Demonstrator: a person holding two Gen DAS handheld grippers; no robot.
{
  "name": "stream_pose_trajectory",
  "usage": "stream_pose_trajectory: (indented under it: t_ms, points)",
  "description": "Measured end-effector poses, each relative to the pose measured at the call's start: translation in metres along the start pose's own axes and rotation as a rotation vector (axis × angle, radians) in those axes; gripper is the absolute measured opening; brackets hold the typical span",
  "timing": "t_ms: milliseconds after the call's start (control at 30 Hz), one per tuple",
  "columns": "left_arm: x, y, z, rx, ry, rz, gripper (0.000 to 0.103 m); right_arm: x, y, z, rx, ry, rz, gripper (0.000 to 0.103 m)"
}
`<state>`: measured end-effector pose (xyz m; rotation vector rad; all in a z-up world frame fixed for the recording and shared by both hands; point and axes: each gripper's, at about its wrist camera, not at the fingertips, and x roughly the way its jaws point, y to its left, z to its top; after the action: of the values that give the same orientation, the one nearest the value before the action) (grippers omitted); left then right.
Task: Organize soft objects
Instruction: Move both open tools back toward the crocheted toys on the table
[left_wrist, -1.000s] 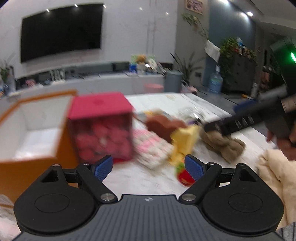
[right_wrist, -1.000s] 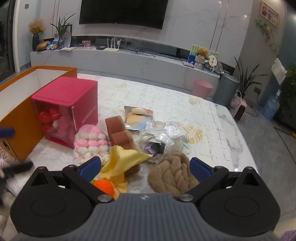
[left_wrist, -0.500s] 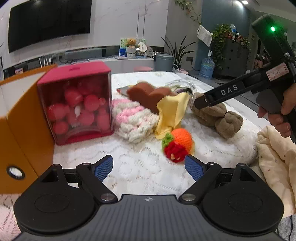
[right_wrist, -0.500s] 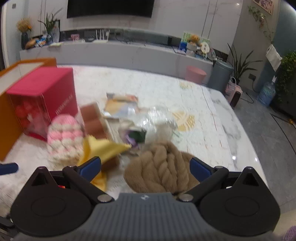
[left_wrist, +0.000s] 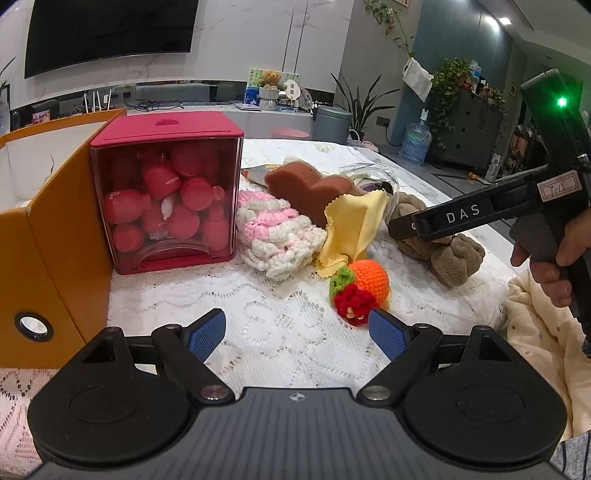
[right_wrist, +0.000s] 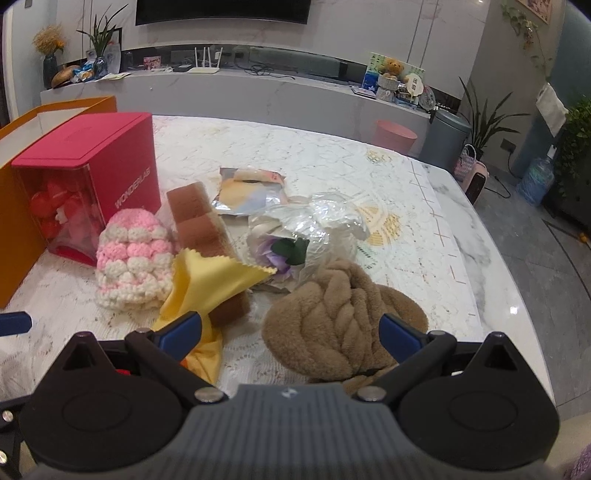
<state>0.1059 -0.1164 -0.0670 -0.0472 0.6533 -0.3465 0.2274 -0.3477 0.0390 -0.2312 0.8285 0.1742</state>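
The desk (right_wrist: 424, 206) under my tools carries a white lace cloth (left_wrist: 258, 314), and all the soft things lie on it in one group. At the left side stands the orange box (left_wrist: 44, 236), open at the top, and the red container (left_wrist: 166, 199) full of red sponges stands just beside it, touching its wall. Next in size is the brown plush toy (right_wrist: 340, 317), twisted like a braid; it lies between the blue pads of my right gripper (right_wrist: 291, 332), whose jaws are spread wide and do not press it. The pink and white knitted hat (right_wrist: 133, 258) lies near the red container, and the brown sponge (right_wrist: 207, 236) is just behind it. The yellow cloth (right_wrist: 210, 280) leans over the sponge. A crumpled plastic bag (right_wrist: 317, 225) with a purple flower inside lies behind the plush toy. The smallest thing is the orange crochet fruit (left_wrist: 365, 288), in front of the yellow cloth. My left gripper (left_wrist: 297, 334) hangs above the lace close to this fruit, jaws spread and holding nothing.
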Motion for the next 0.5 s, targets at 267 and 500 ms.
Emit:
stream_pose_trajectory:
  t_ms: [267,500]
  points:
    - [0.0,-0.004,-0.003,0.016,0.004,0.01,0.102,-0.004,0.001,-0.001,0.001,-0.011,0.006,0.1]
    - [0.014,0.006,-0.014,0.023,0.046,0.048,0.102,0.004,-0.006,-0.005,0.021,-0.053,0.068,0.1]
